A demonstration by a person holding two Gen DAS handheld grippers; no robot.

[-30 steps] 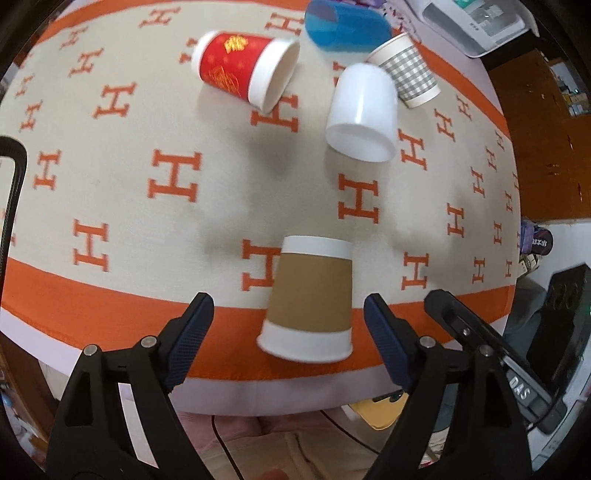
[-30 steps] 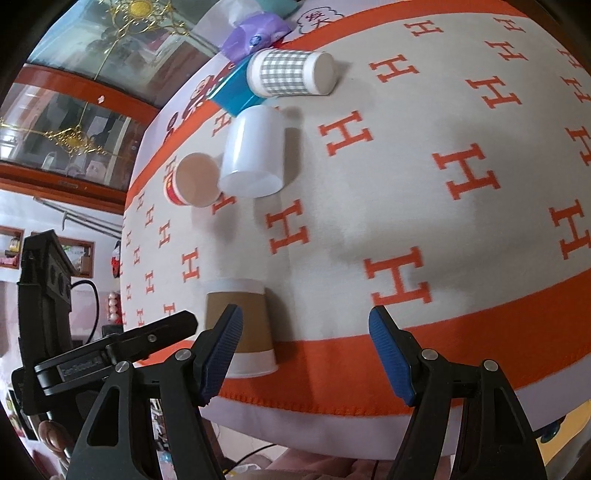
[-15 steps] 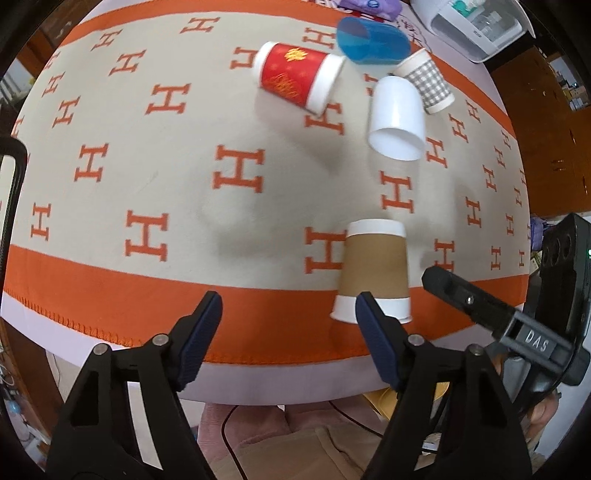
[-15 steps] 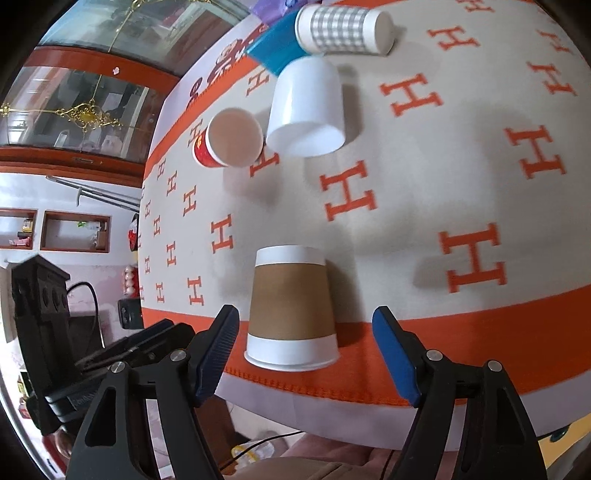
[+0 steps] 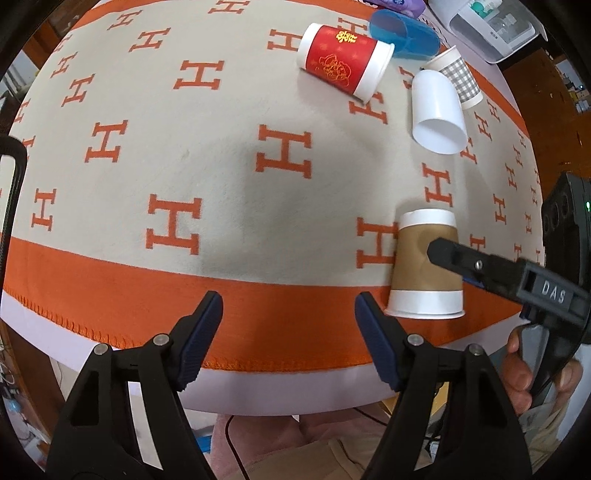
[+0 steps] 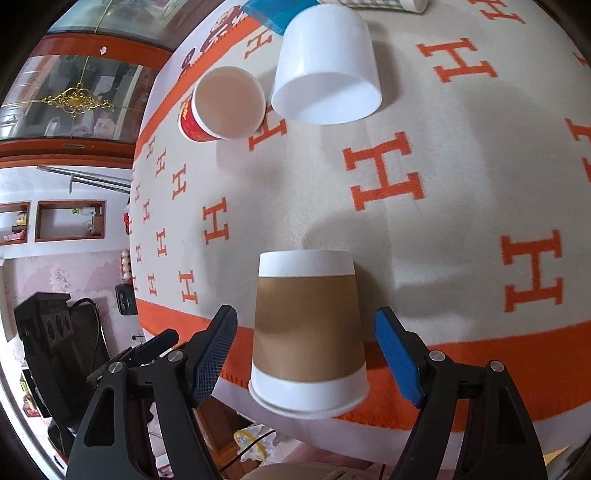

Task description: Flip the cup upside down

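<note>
A brown paper cup with white bands (image 6: 308, 326) lies on its side near the table's front edge, mouth toward me. My right gripper (image 6: 308, 354) is open with one finger on each side of the cup, not touching it. In the left wrist view the same cup (image 5: 424, 266) lies at the right, partly covered by the right gripper's finger. My left gripper (image 5: 288, 332) is open and empty over the orange border, to the left of the cup.
A red cup (image 5: 343, 62), a white cup (image 5: 437, 110), a grey checked cup (image 5: 458, 77) and a blue cup (image 5: 404, 33) lie on their sides at the far right of the H-patterned cloth (image 5: 184, 147). A white appliance (image 5: 495, 29) stands behind them.
My right gripper has moved forward so that its fingers now flank the brown cup. My left gripper has shifted left, away from the cup. The cup has not moved.
</note>
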